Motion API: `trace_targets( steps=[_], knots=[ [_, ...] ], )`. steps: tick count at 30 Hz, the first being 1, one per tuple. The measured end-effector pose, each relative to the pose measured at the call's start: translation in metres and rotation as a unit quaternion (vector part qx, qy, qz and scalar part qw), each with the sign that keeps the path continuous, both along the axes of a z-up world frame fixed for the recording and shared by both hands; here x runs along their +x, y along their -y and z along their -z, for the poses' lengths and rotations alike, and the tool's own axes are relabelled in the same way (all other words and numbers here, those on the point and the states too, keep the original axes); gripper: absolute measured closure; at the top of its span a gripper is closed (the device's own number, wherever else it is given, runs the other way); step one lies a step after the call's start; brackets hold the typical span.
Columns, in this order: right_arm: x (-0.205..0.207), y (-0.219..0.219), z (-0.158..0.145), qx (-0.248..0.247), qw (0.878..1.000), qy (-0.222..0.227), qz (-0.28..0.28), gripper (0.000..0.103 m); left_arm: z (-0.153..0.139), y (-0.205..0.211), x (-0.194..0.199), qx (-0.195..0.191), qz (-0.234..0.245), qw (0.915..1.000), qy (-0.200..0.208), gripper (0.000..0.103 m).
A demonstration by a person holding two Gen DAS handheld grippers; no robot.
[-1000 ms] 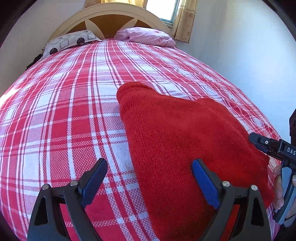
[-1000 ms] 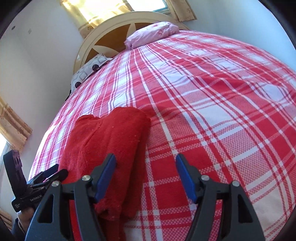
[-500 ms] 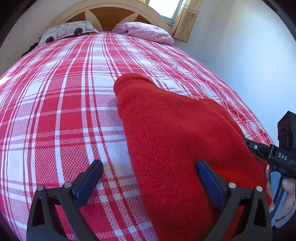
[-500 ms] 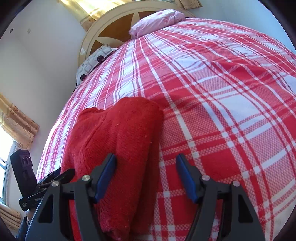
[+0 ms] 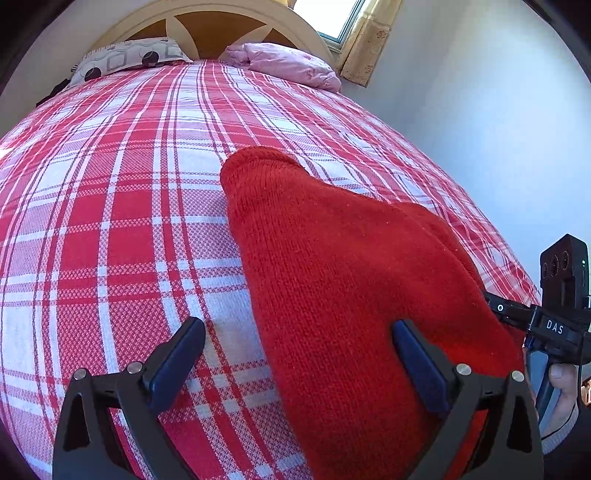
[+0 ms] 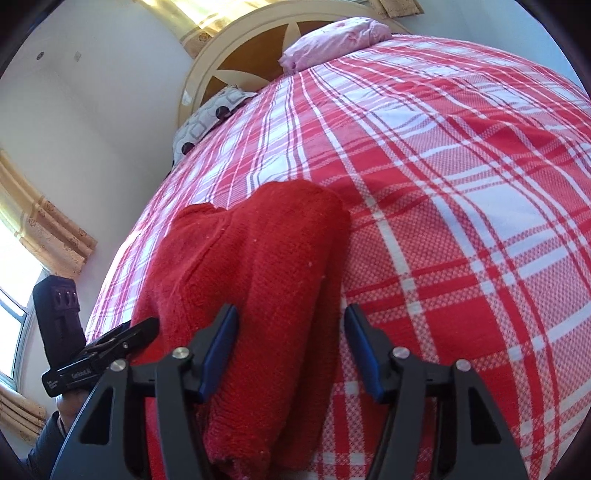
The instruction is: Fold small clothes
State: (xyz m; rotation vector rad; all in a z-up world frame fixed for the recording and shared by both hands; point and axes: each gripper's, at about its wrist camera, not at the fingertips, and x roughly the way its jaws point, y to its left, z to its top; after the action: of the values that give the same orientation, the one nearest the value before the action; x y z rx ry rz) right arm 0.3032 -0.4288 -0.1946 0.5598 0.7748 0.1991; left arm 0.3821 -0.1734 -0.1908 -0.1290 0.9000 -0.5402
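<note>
A red knitted garment (image 5: 332,258) lies folded lengthwise on the red-and-white plaid bedspread (image 5: 110,221). My left gripper (image 5: 295,332) is wide open above the garment's near left edge, one finger over the bedspread and the other over the knit. In the right wrist view the garment (image 6: 266,251) shows a thick folded edge on its right side. My right gripper (image 6: 291,314) straddles that fold with its jaws closing. The fold lies between the pads, and I see no pad pressing on it. Each gripper shows at the edge of the other's view.
A patterned pillow (image 5: 125,59) and a pink pillow (image 5: 288,62) lie at the wooden headboard (image 5: 221,29). A white wall (image 5: 480,129) runs along the bed's right side. A curtained window (image 6: 29,236) stands on the left in the right wrist view.
The right gripper has slid left over the garment's folded edge and its jaws have narrowed. The left gripper opened slightly wider and tilted a little closer to the garment.
</note>
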Motion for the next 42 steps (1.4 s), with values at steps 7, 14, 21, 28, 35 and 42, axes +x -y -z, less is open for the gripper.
trace_targets(
  steps=[7,14,21,28,35,42],
  knots=[
    [0.006,0.013,0.008,0.063,0.998,-0.007,-0.016,0.046,-0.003,0.004,-0.002,-0.010,0.017,0.9998,0.007,0.002],
    [0.009,0.006,0.010,0.082,0.996,-0.008,-0.041,0.053,-0.003,0.010,-0.003,-0.019,0.041,0.9990,0.001,0.002],
    [0.006,0.007,0.012,0.096,0.994,-0.004,-0.051,0.067,-0.006,0.009,-0.006,-0.036,0.047,0.9983,0.007,0.037],
    [-0.007,-0.011,-0.012,0.025,0.999,0.026,-0.034,0.074,-0.023,0.002,-0.016,-0.039,0.021,0.9989,0.017,0.068],
    [-0.020,-0.021,-0.027,0.031,0.998,0.046,-0.027,0.076,-0.055,-0.017,-0.044,-0.052,0.013,0.9976,0.045,0.070],
    [-0.035,-0.057,-0.048,0.037,0.996,0.069,-0.048,0.076,-0.080,-0.055,-0.077,-0.056,-0.008,0.9957,0.073,0.070]
  ],
)
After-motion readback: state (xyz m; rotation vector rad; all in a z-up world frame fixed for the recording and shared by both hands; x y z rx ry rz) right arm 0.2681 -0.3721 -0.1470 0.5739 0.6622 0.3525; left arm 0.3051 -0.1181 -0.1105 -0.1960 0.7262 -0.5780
